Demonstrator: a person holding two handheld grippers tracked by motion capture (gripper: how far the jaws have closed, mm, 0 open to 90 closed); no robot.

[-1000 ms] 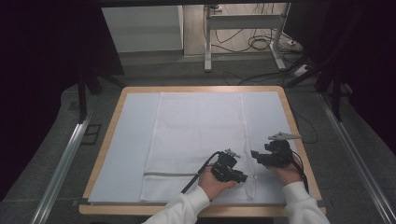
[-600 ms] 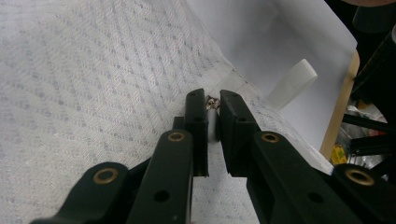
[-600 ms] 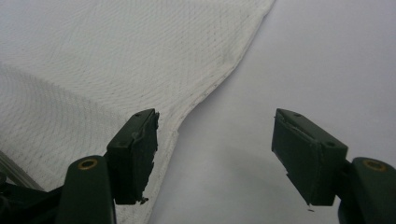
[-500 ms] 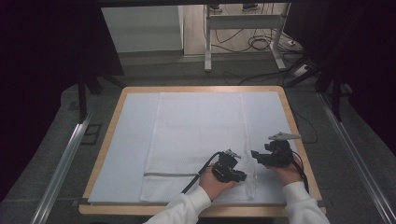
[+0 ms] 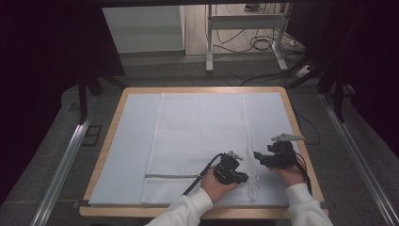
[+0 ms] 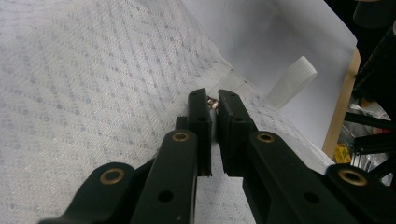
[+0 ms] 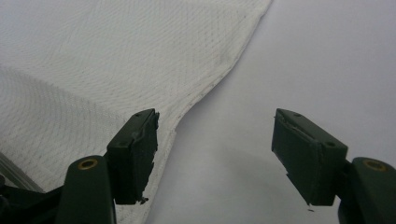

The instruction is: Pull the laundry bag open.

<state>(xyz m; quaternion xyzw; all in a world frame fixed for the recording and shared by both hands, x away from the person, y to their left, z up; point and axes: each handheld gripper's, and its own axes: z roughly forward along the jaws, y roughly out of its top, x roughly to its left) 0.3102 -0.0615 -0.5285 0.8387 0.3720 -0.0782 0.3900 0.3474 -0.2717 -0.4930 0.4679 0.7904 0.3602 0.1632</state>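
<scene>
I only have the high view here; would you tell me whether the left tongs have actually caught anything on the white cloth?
Observer: Yes, the left tongs have just closed on a small metal zipper pull, which sits at their tips.
Operator: Thank you. Are the right tongs gripping the cloth too?
Observer: No, the right tongs stand wide open, with one jaw above the cloth's hem and the other above the bare sheet.

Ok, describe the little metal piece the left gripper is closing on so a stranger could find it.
Start at the wooden table, then the white mesh bag on it. Follow its zipper along the near end to the left gripper: the zipper pull is the small brassy metal bit between the nearly shut jaws.
</scene>
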